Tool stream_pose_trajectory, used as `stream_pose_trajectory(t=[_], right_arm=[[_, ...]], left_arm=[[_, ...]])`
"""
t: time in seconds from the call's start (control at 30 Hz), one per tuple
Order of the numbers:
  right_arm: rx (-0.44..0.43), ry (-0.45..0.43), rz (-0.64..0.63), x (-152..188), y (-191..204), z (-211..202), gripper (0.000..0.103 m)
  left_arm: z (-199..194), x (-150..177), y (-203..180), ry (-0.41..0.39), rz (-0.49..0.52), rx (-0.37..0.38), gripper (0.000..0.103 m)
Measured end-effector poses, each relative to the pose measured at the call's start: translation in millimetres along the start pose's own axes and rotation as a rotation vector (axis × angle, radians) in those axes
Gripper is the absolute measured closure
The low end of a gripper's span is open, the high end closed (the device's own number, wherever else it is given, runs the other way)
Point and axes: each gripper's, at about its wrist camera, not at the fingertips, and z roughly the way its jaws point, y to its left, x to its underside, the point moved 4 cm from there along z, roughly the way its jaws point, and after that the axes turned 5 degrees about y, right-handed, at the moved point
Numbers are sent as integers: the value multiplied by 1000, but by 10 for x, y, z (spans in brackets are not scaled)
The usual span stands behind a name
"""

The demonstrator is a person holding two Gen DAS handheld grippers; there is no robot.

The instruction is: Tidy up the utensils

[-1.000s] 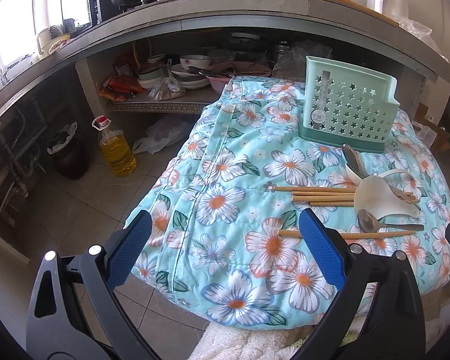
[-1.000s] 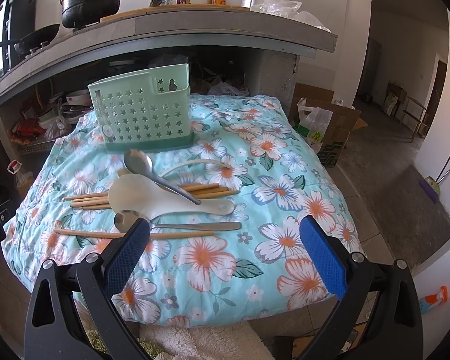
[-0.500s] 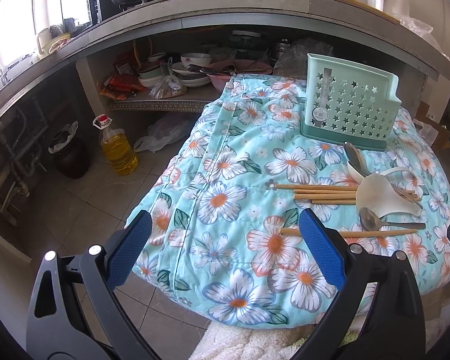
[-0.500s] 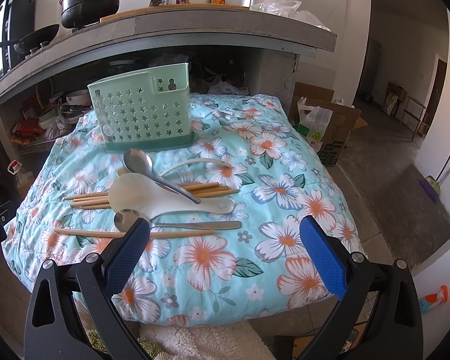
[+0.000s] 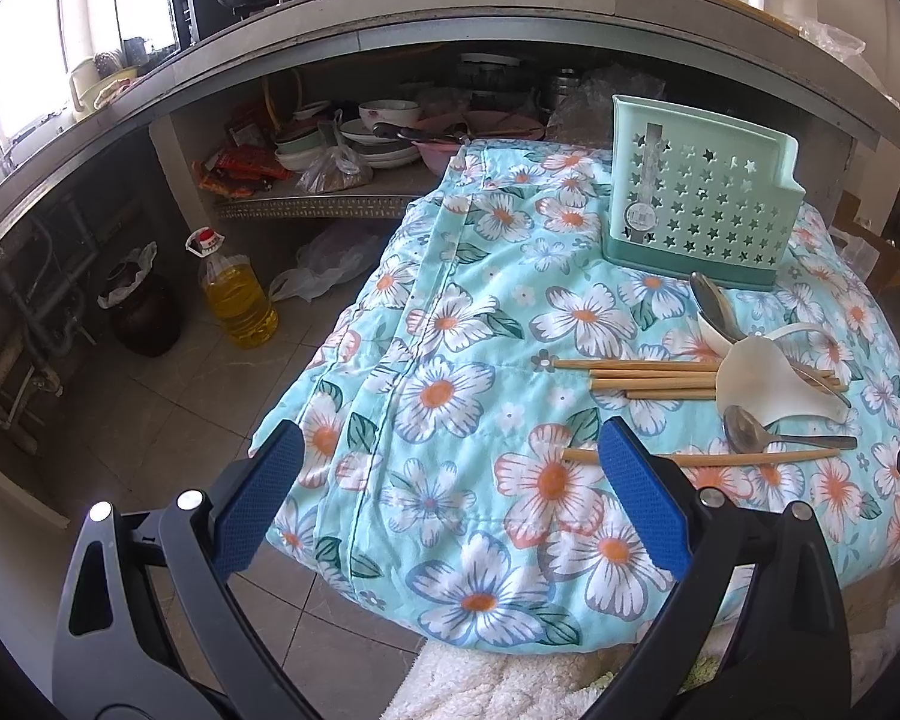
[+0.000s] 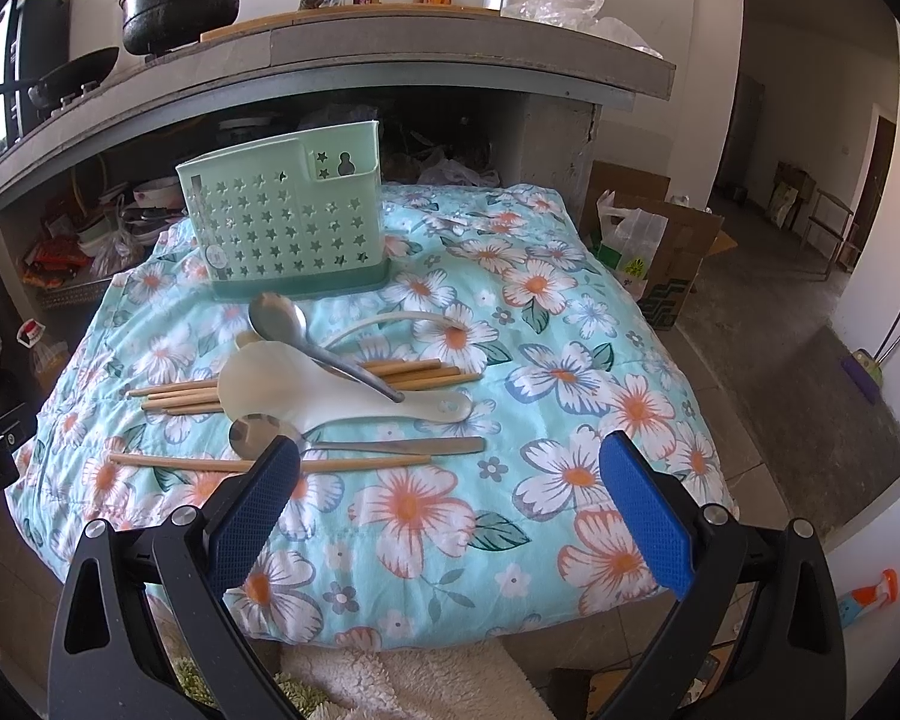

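A mint green utensil holder (image 6: 285, 222) with star holes stands upright at the back of a floral-covered table (image 6: 570, 372); it also shows in the left wrist view (image 5: 699, 210). In front of it lie a bundle of wooden chopsticks (image 6: 306, 387), a white rice paddle (image 6: 330, 393), a white ladle (image 6: 390, 321), a large metal spoon (image 6: 306, 330), a smaller metal spoon (image 6: 354, 441) and one single chopstick (image 6: 210, 463). The same pile shows in the left wrist view (image 5: 750, 378). My left gripper (image 5: 447, 498) and right gripper (image 6: 447, 498) are both open and empty, near the table's front edge.
A concrete counter (image 6: 450, 54) with pots and bottles overhangs the back. Shelves under it hold bowls and plates (image 5: 384, 132). An oil bottle (image 5: 234, 294) and a dark jar (image 5: 144, 318) stand on the floor at left. Cardboard boxes and bags (image 6: 648, 252) sit at right.
The left wrist view has shifted slightly, the table and holder sliding a little to the right in frame. The right gripper and the utensils have not moved.
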Motion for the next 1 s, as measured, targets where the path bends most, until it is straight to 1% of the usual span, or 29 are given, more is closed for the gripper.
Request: stream_pose_trajectory(t=[0.2, 0.27, 0.53, 0.73, 0.83, 1.0], right_arm=[[-7, 11, 7, 21, -25, 24, 5], [-11, 16, 12, 24, -44, 37, 5], [-26, 52, 29, 84, -100, 125, 5], [-39, 92, 21, 141, -105, 221, 5], [-52, 134, 15, 189, -90, 322, 5], [-83, 202, -5, 257, 1, 490, 5]], left_arm=[[24, -15, -85, 16, 17, -12, 8], [60, -57, -172, 26, 29, -18, 8], [145, -46, -315, 58, 68, -17, 8], [367, 58, -468, 143, 94, 29, 8], [527, 130, -549, 186, 111, 59, 8], [801, 210, -624, 231, 132, 88, 8]])
